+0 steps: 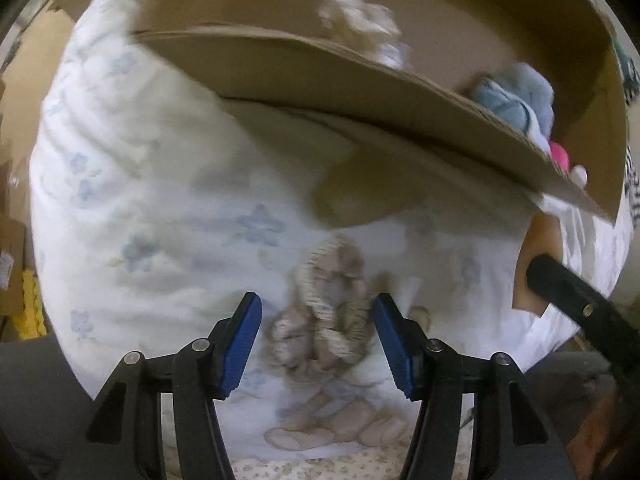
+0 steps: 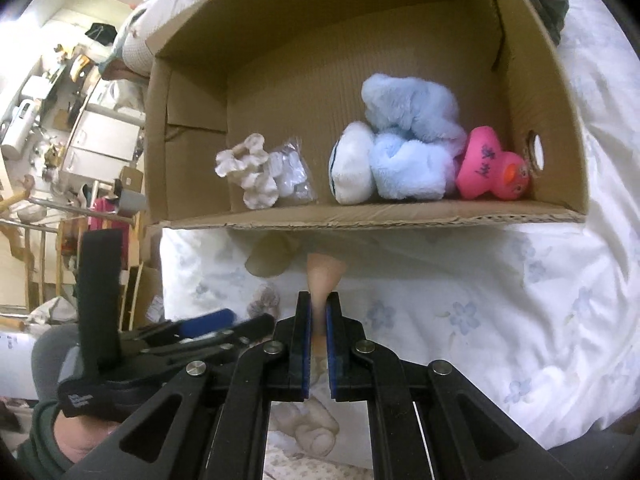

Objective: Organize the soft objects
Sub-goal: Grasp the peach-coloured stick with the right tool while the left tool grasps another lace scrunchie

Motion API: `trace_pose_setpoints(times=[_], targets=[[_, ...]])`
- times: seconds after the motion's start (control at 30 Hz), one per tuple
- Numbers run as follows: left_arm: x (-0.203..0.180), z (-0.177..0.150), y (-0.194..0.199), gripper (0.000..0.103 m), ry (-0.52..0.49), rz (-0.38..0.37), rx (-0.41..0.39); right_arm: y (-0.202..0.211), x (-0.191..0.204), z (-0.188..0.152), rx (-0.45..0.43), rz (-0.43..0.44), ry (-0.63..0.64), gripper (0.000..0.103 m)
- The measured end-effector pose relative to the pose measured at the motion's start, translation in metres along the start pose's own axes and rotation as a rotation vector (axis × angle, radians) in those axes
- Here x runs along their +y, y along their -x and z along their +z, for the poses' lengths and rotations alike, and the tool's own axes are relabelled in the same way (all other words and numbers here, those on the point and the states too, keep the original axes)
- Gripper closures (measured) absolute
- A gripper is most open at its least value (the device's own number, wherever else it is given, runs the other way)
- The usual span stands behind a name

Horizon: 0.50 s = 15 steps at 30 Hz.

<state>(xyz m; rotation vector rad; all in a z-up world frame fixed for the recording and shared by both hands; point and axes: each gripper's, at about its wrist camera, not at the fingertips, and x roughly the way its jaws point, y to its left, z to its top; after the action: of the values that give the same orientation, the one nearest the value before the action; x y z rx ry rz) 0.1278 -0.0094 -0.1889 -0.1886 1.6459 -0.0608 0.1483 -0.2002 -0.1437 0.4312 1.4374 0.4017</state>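
A: What is the left gripper (image 1: 318, 338) doing?

B: It is pointing down with jaws spread on either side of a beige knitted soft toy (image 1: 326, 312) lying on the white floral quilt (image 1: 132, 184); the pads are not pressing it. They should be closing on the toy's middle, clear of the quilt.

A: And the right gripper (image 2: 319, 312)?

B: It is pinching a thin peach-coloured soft piece (image 2: 325, 276) just before the open cardboard box (image 2: 360, 216).

A: What is lying in the box?

B: One cream scrunchie (image 2: 248, 172), one clear packet (image 2: 292, 172), one blue-and-white plush (image 2: 404, 148), one pink rubber duck (image 2: 494, 170)
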Motion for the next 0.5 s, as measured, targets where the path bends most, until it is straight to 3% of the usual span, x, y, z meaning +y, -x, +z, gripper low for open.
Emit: trace_pose_setpoints(times=[0.07,0.17,0.23,0.27,0.5], targets=[[-0.007,-0.001,-0.006,0.049,-0.029,0.026,0.003,0.004,-0.002,0.000,-0.009,0.007,-0.006,0.095],[-0.012,-0.003,-0.012,0.062,-0.046,0.065,0.006,0.007,-0.003,-0.001,-0.018,0.010,-0.002,0.095],[-0.012,-0.004,-0.013,0.076,-0.040,0.068,0.004,0.007,-0.002,-0.002,-0.022,0.015,-0.001,0.095],[-0.010,-0.004,-0.012,0.090,-0.030,0.060,0.006,0.003,0.001,-0.003,-0.024,0.016,0.000,0.095],[0.009,0.002,0.015,0.091,0.006,0.037,-0.077,0.010,0.003,-0.006,-0.035,0.024,0.007,0.095]])
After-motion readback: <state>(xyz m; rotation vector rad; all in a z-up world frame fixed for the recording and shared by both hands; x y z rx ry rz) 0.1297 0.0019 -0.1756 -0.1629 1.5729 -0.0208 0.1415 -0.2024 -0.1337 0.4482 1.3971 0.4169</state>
